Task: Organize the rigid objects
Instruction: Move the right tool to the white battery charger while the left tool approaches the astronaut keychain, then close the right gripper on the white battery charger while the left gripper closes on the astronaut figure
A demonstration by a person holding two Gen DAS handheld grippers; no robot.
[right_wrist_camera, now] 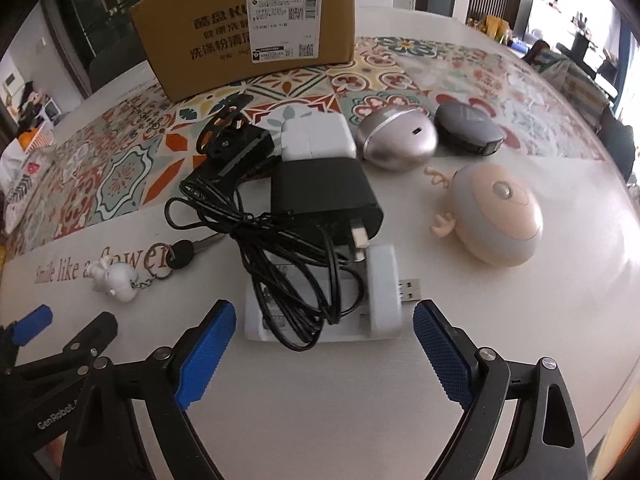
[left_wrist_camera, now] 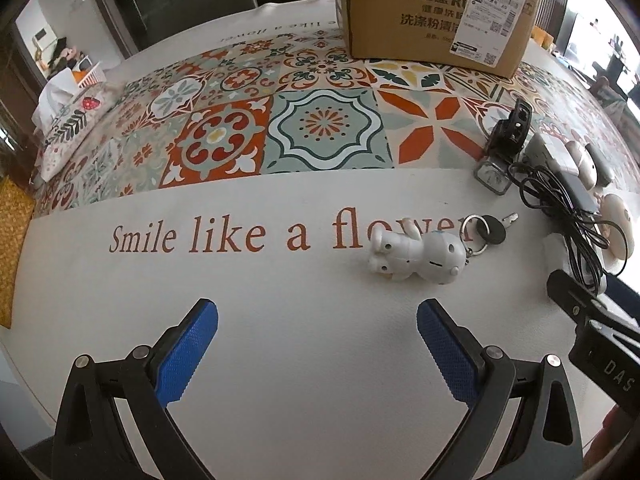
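Note:
My right gripper [right_wrist_camera: 324, 310] stands open just in front of a white USB device [right_wrist_camera: 384, 288] draped with a tangled black cable [right_wrist_camera: 304, 280]. Behind these lie a black power adapter [right_wrist_camera: 320, 196], a white charger [right_wrist_camera: 316, 140], a silver egg-shaped gadget [right_wrist_camera: 396, 142], a dark round case [right_wrist_camera: 466, 128] and a pink-grey egg toy [right_wrist_camera: 496, 216]. My left gripper [left_wrist_camera: 317, 308] is open over bare white cloth, with a white toy keychain [left_wrist_camera: 420, 256] and its black-headed key [left_wrist_camera: 494, 230] lying ahead to the right.
A cardboard box [right_wrist_camera: 248, 28] stands at the back on the patterned tablecloth [left_wrist_camera: 320, 128]. A black clip mount [left_wrist_camera: 510, 132] sits left of the pile. A fabric tissue cover [left_wrist_camera: 68, 128] lies at the far left edge of the table.

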